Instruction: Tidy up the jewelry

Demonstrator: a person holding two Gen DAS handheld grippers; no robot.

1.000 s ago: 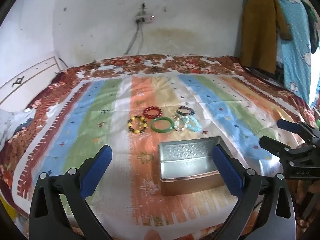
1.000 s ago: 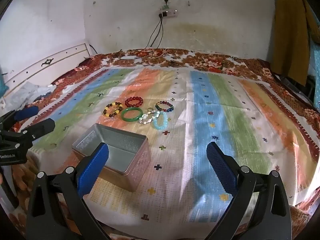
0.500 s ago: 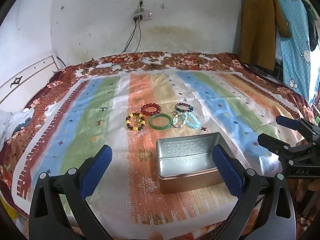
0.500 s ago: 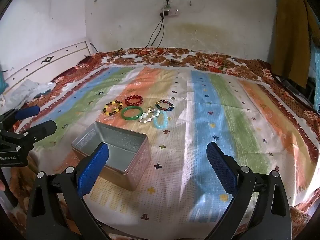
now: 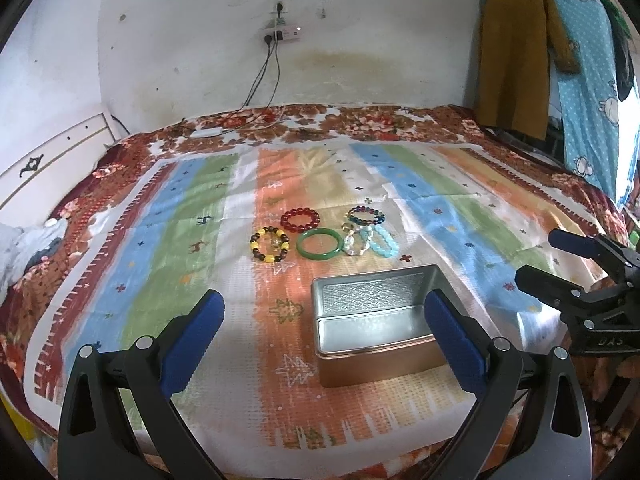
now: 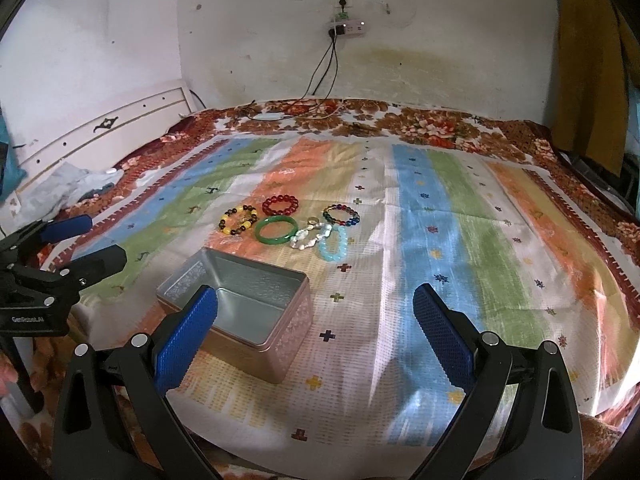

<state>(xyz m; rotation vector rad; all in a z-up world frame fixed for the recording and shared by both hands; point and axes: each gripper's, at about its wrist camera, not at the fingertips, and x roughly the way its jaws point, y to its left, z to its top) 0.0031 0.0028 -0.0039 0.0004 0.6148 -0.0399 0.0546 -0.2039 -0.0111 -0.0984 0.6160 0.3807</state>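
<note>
My left tool point(image 5: 322, 334) is spread wide, its blue-padded fingers point(image 5: 191, 338) far apart with nothing between them, hanging over the near edge of the bed and touching nothing. My right tool point(image 6: 314, 332) is just as wide and just as empty, also above the near part of the bed. In the left wrist view the right tool point(image 5: 560, 260) shows at the far right edge; in the right wrist view the left tool point(image 6: 76, 246) shows at the left edge, likewise parted.

The bed is covered by a striped cloth in blue, green, orange and white point(image 5: 168, 248) over a brown floral bedspread point(image 5: 360, 120). On the cloth, near me, sits an open rectangular metal tin with a silver embossed inside and copper-coloured outer walls point(image 5: 372, 322), nothing visible inside it.

Just beyond the tin lies the jewellery in a tight cluster. On the left is a yellow and dark brown beaded bracelet point(image 5: 270, 244); just to its right is a solid green bangle point(image 5: 319, 244). Behind these is a red beaded bracelet point(image 5: 300, 219). To the right of the bangle, a white pearly bracelet point(image 5: 356, 242) lies against a pale blue beaded bracelet point(image 5: 382, 242), and a small gold-coloured ring point(image 5: 346, 225) lies just behind them. Furthest right at the back is a multicoloured dark beaded bracelet point(image 5: 366, 216).
</note>
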